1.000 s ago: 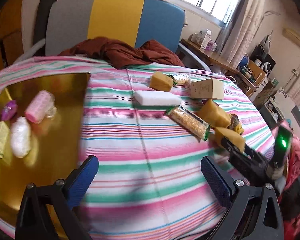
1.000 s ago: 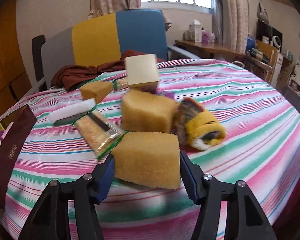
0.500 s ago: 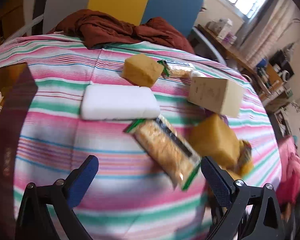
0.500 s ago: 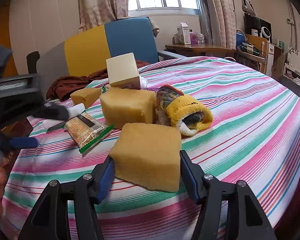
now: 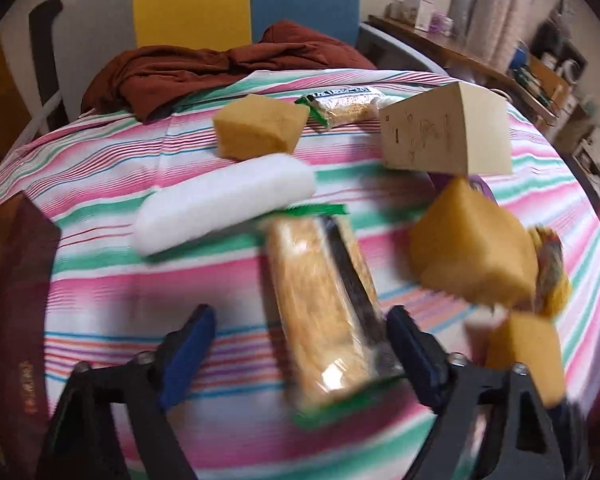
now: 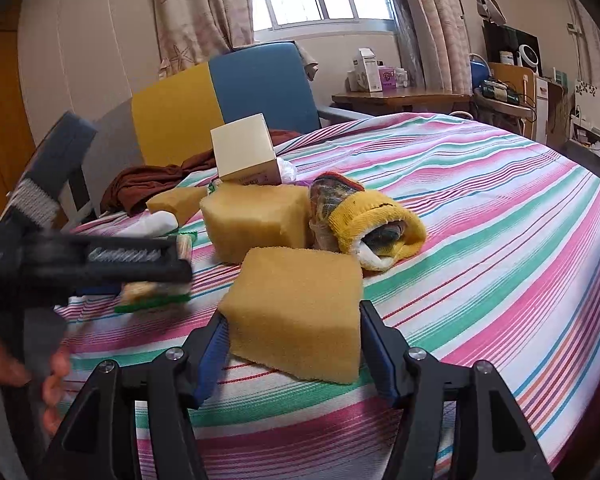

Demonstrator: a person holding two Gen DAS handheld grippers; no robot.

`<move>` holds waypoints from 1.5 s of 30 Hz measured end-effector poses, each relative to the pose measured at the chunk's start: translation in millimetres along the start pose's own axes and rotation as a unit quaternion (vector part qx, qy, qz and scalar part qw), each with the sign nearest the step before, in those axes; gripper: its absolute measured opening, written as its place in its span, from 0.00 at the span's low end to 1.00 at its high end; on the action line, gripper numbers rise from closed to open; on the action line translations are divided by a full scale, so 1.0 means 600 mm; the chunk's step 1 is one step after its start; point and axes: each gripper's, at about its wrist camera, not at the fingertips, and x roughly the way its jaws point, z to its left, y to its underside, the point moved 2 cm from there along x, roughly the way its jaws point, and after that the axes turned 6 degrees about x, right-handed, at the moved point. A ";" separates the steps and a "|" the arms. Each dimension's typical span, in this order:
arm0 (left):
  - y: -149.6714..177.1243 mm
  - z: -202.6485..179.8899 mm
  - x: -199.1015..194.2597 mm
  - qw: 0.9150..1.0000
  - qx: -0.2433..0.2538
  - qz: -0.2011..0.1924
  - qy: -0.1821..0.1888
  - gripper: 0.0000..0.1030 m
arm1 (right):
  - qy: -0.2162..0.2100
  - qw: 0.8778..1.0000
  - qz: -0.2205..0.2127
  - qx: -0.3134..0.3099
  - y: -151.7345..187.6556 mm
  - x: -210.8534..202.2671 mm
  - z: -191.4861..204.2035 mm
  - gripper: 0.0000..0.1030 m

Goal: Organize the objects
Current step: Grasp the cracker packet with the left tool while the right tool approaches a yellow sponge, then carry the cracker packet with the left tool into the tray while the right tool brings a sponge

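The cracker packet [image 5: 324,304] lies near on the striped table [image 5: 112,280], now between the left tongs [image 5: 300,344], which have swung over from the tray and are closing, not yet gripping. The right tongs [image 6: 294,344] stay clenched on a yellow sponge [image 6: 296,312]; the packet looks next to go.

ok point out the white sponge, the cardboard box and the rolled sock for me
white sponge [image 5: 224,204], left wrist view, middle of its top face
cardboard box [image 5: 424,138], left wrist view, its printed front face
rolled sock [image 6: 376,216], right wrist view, the yellow cuff
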 end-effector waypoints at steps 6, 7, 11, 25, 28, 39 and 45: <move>0.018 0.037 -0.015 0.999 -0.020 -0.017 0.031 0.77 | 0.000 1.000 -0.001 0.000 0.002 -0.002 0.000 0.61; 0.016 0.036 -0.013 0.999 -0.018 -0.021 0.030 0.78 | -0.001 1.000 -0.001 0.000 0.002 -0.003 0.000 0.61; 0.011 0.019 -0.002 0.999 0.015 -0.042 0.020 0.77 | -0.001 1.000 -0.002 0.000 0.002 -0.003 0.000 0.61; 0.033 0.016 -0.007 0.995 0.064 -0.078 0.005 0.47 | -0.002 1.000 -0.005 0.000 0.003 -0.001 -0.003 0.61; 0.045 0.024 -0.016 0.994 0.058 -0.088 0.015 0.46 | 0.002 1.000 -0.004 -0.005 0.003 -0.001 -0.002 0.60; 0.119 0.032 -0.075 0.989 0.067 -0.112 0.073 0.44 | -0.010 0.998 0.039 0.048 0.001 -0.039 -0.003 0.57; 0.145 0.052 -0.122 0.983 0.047 -0.127 0.122 0.44 | -0.022 0.998 0.041 0.048 0.002 -0.069 0.019 0.57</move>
